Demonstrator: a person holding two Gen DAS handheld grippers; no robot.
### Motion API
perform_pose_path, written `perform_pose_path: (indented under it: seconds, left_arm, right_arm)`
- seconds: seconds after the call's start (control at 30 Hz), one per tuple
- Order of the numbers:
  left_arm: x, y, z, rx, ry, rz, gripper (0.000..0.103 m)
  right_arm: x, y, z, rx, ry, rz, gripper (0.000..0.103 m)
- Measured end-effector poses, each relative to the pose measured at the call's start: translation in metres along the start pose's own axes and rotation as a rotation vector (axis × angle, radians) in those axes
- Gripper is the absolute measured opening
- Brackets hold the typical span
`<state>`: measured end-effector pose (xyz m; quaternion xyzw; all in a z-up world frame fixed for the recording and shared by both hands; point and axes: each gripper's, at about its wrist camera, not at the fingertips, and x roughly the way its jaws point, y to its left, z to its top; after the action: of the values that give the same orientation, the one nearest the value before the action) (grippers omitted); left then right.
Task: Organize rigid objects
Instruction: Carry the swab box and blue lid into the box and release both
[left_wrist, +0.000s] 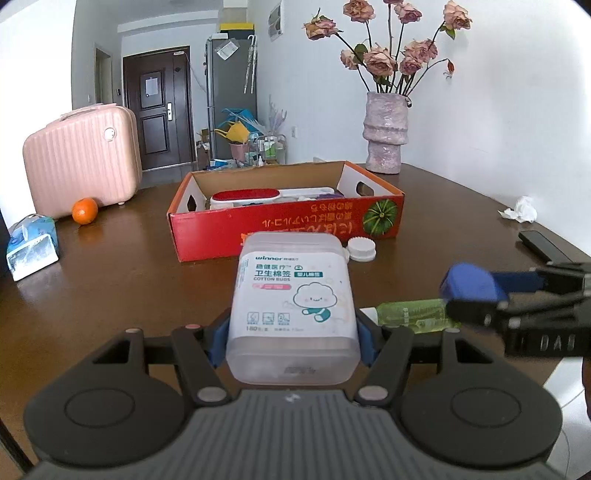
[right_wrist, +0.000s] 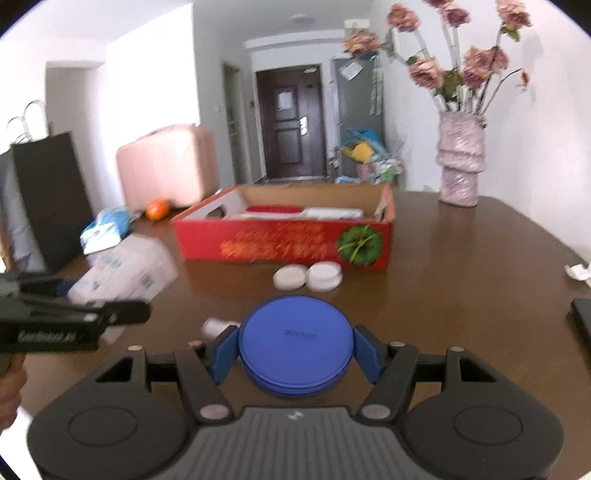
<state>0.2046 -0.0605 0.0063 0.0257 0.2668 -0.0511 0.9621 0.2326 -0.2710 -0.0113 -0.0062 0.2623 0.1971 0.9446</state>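
My left gripper (left_wrist: 293, 336) is shut on a translucent cotton buds box (left_wrist: 291, 306), held upright above the brown table (left_wrist: 110, 280). Beyond it stands an open red cardboard box (left_wrist: 284, 225) with a red lint brush (left_wrist: 240, 195) inside. In the right wrist view my right gripper (right_wrist: 295, 347) is shut on a round blue tin (right_wrist: 295, 339), short of the red cardboard box (right_wrist: 280, 240). Two white round lids (right_wrist: 306, 277) lie at the carton's front wall. A green tube (left_wrist: 410, 314) lies on the table between the grippers. The left gripper (right_wrist: 74, 317) shows at the left edge with the cotton buds box (right_wrist: 125, 269).
A vase of dried roses (left_wrist: 384, 133) stands at the back right. An orange (left_wrist: 84, 210), a pink suitcase (left_wrist: 81, 158) and a tissue pack (left_wrist: 31, 247) sit at the left. A crumpled tissue (left_wrist: 521, 210) and a black device (left_wrist: 543, 245) lie at the right edge.
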Motion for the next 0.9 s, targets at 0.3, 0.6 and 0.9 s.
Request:
perform_pose_path:
  seconds: [0.3,0.6,0.9]
  left_arm:
    - [-0.008,-0.002,-0.01,0.013,0.011,-0.007,0.065]
    - [0.01,0.007,-0.007,-0.002,0.035,-0.007,0.065]
    - [0.054,0.028,0.048,0.023,-0.011,-0.086,0.065]
  right_arm:
    - [0.003,0.027,-0.024,-0.049,0.09,0.094,0.065]
    - [0.026,0.028,-0.019,-0.044,0.115,0.093,0.065]
    - [0.052,-0.002,0.035,-0.057,0.03,0.025,0.065]
